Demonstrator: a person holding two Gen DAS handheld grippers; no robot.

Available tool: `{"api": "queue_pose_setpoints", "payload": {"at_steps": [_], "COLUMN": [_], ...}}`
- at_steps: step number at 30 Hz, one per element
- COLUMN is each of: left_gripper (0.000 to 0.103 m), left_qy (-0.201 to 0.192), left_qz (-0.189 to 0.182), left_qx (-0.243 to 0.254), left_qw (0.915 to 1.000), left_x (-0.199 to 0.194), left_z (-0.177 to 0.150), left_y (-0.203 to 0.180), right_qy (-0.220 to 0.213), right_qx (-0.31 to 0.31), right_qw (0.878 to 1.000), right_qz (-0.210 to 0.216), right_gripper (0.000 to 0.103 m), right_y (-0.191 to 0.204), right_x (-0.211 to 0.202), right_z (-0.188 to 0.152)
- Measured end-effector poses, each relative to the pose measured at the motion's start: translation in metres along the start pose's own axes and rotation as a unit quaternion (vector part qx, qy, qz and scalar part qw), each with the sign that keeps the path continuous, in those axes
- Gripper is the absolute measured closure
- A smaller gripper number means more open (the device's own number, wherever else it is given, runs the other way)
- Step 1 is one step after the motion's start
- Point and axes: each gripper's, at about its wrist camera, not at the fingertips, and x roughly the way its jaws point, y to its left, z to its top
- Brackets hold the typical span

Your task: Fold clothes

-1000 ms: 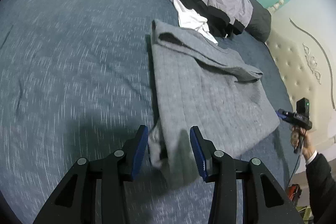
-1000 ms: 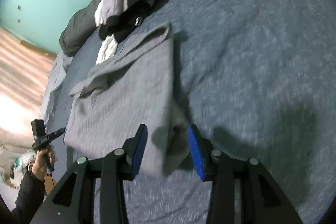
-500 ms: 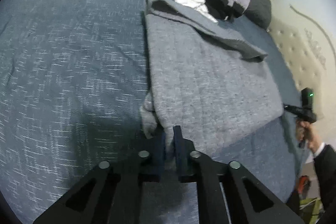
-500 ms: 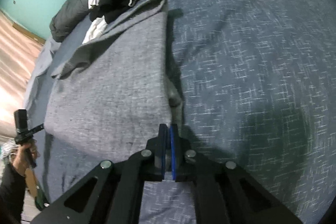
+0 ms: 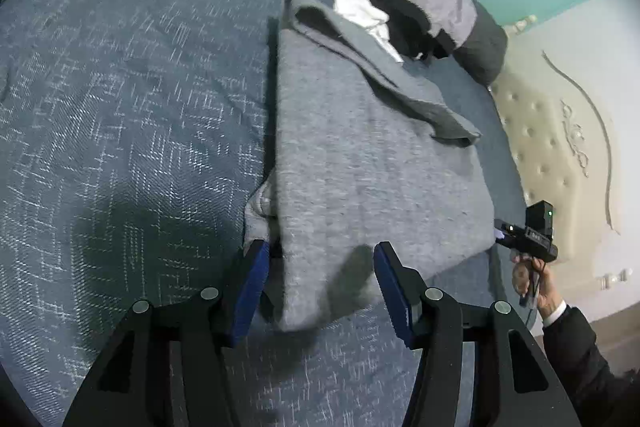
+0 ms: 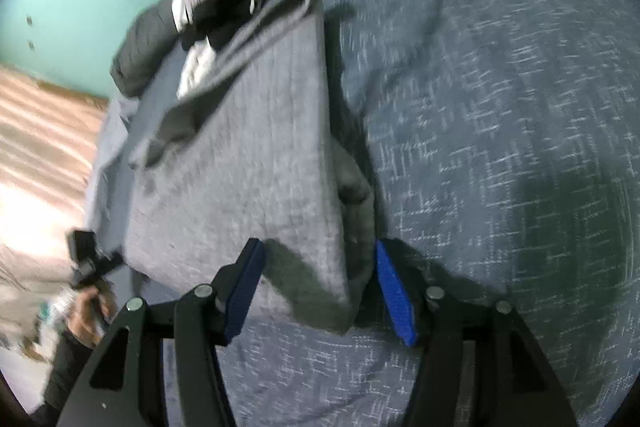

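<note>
Left wrist view: the left tongs (image 5: 318, 287) have just been opening and stand released, a near corner of the grey knitted sweater (image 5: 372, 163) between the pads, untouched. The sweater lies half-folded on the dark blue woven bedspread (image 5: 120, 99).

Right wrist view, somewhat blurred: the right tongs (image 6: 320, 283) have likewise just been opening, seemingly clear of the sweater's (image 6: 240, 167) other near corner. Judged, one fold is laid; next needs a fresh grip for another fold.
</note>
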Motion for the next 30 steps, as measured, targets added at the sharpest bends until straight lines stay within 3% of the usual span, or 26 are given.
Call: {"api": "queue_pose_setpoints", "payload": {"at_steps": [3, 5, 7, 8, 9, 17, 24, 30], "left_gripper": [0.045, 0.047, 0.068, 0.089, 0.098, 0.099, 0.099, 0.099], "left_qy": [-0.003, -0.006, -0.005, -0.003, -0.002, -0.008, -0.009, -0.013], "left_qz": [0.000, 0.000, 0.007, 0.011, 0.016, 0.033, 0.040, 0.044], "left_qx": [-0.003, -0.003, 0.006, 0.011, 0.018, 0.052, 0.069, 0.076], "left_qw": [1.0000, 1.0000, 0.9999, 0.9999, 0.9997, 0.9980, 0.9968, 0.9961], "left_x": [0.007, 0.010, 0.011, 0.012, 0.012, -0.012, -0.039, -0.059], "left_z": [-0.001, -0.002, -0.002, -0.002, -0.002, 0.005, 0.003, -0.006], "left_y": [-0.001, -0.002, -0.005, -0.007, -0.010, -0.034, -0.057, -0.073], "right_qy": [-0.003, -0.007, -0.009, -0.008, -0.008, -0.005, -0.013, -0.013], "right_qx": [-0.001, -0.008, -0.032, -0.040, -0.045, -0.059, -0.089, -0.100], "right_qw": [1.000, 1.000, 0.999, 0.998, 0.998, 0.997, 0.995, 0.994], "right_qz": [-0.011, -0.021, -0.038, -0.043, -0.048, -0.052, -0.039, -0.031], "right_gripper": [0.047, 0.071, 0.082, 0.090, 0.093, 0.098, 0.098, 0.098], "right_y": [0.005, 0.010, 0.023, 0.027, 0.030, 0.035, 0.067, 0.083], "right_x": [0.003, 0.002, 0.001, 0.001, -0.001, -0.032, -0.074, -0.085], "right_z": [0.000, -0.001, -0.003, -0.004, -0.004, 0.000, 0.001, 0.001]}}
